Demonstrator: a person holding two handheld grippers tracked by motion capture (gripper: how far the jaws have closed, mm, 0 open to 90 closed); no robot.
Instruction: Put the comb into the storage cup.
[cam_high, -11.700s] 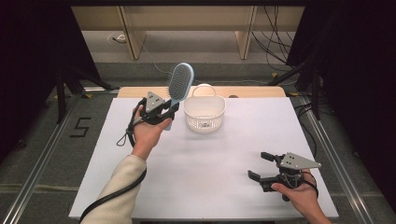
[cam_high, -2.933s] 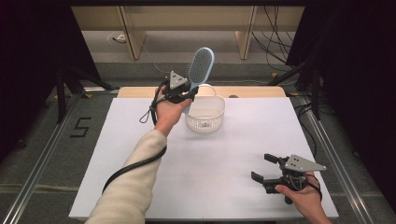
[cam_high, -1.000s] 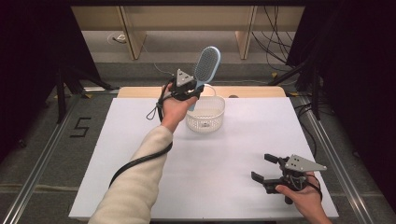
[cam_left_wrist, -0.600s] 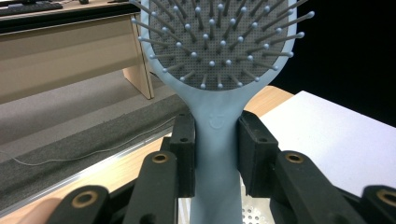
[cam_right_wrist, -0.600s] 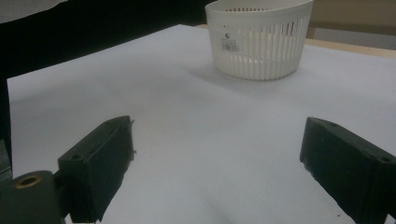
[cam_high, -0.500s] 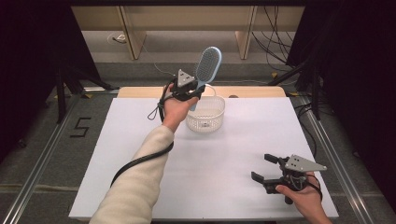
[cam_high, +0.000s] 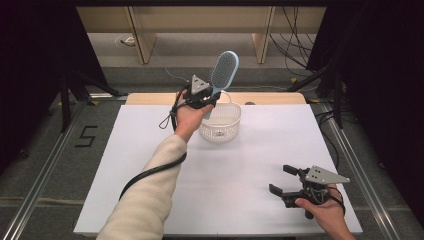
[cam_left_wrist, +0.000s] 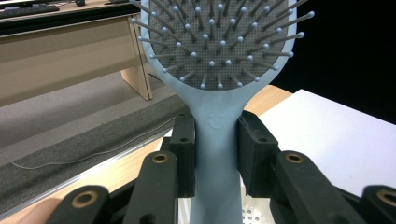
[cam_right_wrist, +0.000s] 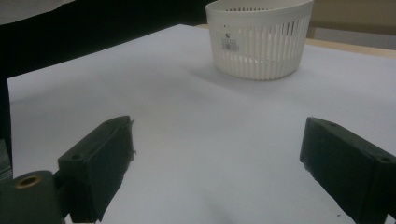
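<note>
A pale blue hairbrush (cam_high: 223, 70) with grey bristles is held up in the air, head tilted up and to the right, above the left rim of a white slatted basket (cam_high: 220, 121). My left gripper (cam_high: 204, 98) is shut on the hairbrush handle (cam_left_wrist: 215, 140), its black pads pressing both sides just below the bristle head (cam_left_wrist: 219, 37). My right gripper (cam_high: 283, 180) rests low at the table's front right with its jaws wide open and nothing between them. In the right gripper view the basket (cam_right_wrist: 258, 35) stands far ahead, beyond the gripper (cam_right_wrist: 217, 163).
The white table top (cam_high: 250, 170) spreads between the basket and the right hand. A wooden strip (cam_high: 270, 98) runs along the table's far edge. Grey floor with cables and wooden furniture legs (cam_high: 142, 37) lies beyond. Metal rails flank the table.
Over the last seconds the left gripper carried the hairbrush right and farther back, from left of the basket to over its rim. In the last second nothing has visibly moved.
</note>
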